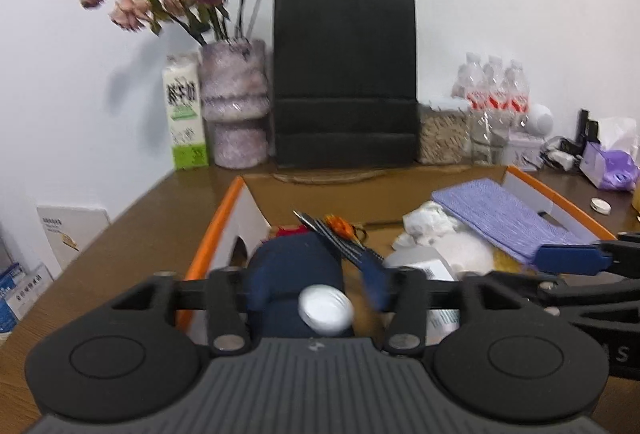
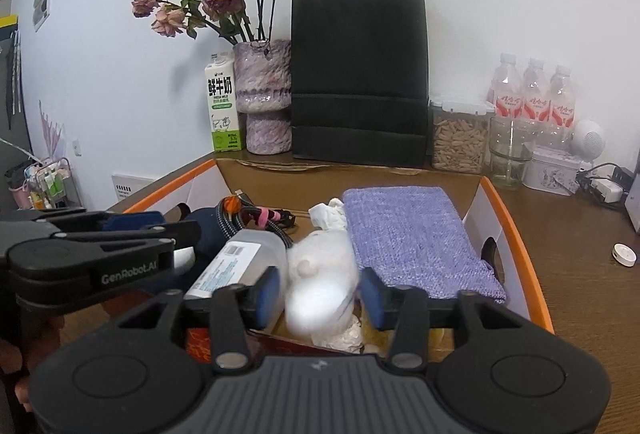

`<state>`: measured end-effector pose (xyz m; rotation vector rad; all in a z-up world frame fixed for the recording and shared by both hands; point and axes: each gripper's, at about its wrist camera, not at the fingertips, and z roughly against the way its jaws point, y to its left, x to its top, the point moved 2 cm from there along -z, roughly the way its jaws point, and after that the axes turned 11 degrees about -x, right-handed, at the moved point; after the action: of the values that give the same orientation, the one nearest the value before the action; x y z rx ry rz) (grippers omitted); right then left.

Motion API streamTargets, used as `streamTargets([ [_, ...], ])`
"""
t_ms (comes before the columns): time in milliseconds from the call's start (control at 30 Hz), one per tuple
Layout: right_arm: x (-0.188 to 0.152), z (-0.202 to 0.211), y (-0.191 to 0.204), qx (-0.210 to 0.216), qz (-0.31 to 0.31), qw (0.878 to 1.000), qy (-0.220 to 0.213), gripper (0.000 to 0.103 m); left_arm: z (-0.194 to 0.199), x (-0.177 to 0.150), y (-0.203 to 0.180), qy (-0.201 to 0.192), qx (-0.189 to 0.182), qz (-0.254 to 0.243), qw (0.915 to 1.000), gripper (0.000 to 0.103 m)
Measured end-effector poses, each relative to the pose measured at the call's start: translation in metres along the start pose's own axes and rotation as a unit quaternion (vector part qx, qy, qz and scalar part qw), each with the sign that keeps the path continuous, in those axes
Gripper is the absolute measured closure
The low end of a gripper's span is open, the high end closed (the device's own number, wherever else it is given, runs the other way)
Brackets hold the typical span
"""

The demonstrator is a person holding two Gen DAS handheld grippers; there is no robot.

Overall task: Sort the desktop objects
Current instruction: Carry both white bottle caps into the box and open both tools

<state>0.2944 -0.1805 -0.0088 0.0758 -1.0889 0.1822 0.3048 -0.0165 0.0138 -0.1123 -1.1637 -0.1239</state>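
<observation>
We see an orange-rimmed cardboard box (image 2: 516, 226) open on the counter (image 2: 580, 234). Inside, a lilac knitted cloth (image 2: 412, 234) lies flat at the right. A white plush toy (image 2: 320, 274) sits in the middle, crumpled white tissue (image 2: 328, 214) behind it. A dark blue bottle with a white cap (image 1: 296, 274) lies at the left, beside a braided cable (image 2: 236, 218) and a labelled clear container (image 2: 240, 262).

Counted — three water bottles (image 2: 534, 94), one black bag (image 2: 359, 74), one milk carton (image 2: 221, 104), one vase (image 2: 264, 94), one cardboard box (image 2: 516, 234).
</observation>
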Motion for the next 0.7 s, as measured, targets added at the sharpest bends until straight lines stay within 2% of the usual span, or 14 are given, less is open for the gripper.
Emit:
streamTargets([
  [33, 0.0, 0.002, -0.001, -0.001, -0.001, 1.0, -0.005, 0.038, 0.003, 0.001, 0.0, -0.009, 0.006, -0.003, 0.9999, 0.032],
  [100, 0.002, 0.008, -0.002, -0.002, -0.003, 1.0, -0.018, 0.015, 0.008, 0.003, -0.001, -0.024, 0.01, -0.006, 0.9996, 0.019],
  [167, 0.003, 0.014, -0.003, -0.014, -0.006, 0.999, -0.036, 0.006, 0.011, 0.004, -0.001, -0.035, 0.023, -0.006, 0.9991, 0.0],
  [200, 0.005, 0.016, -0.005, -0.017, -0.009, 0.999, -0.041, 0.001, 0.014, 0.004, -0.001, -0.045, 0.03, -0.005, 0.9985, 0.0],
  [700, 0.005, 0.02, -0.009, -0.022, -0.016, 0.998, -0.051, 0.0, 0.02, 0.004, -0.002, -0.056, 0.027, -0.002, 0.9981, 0.0],
])
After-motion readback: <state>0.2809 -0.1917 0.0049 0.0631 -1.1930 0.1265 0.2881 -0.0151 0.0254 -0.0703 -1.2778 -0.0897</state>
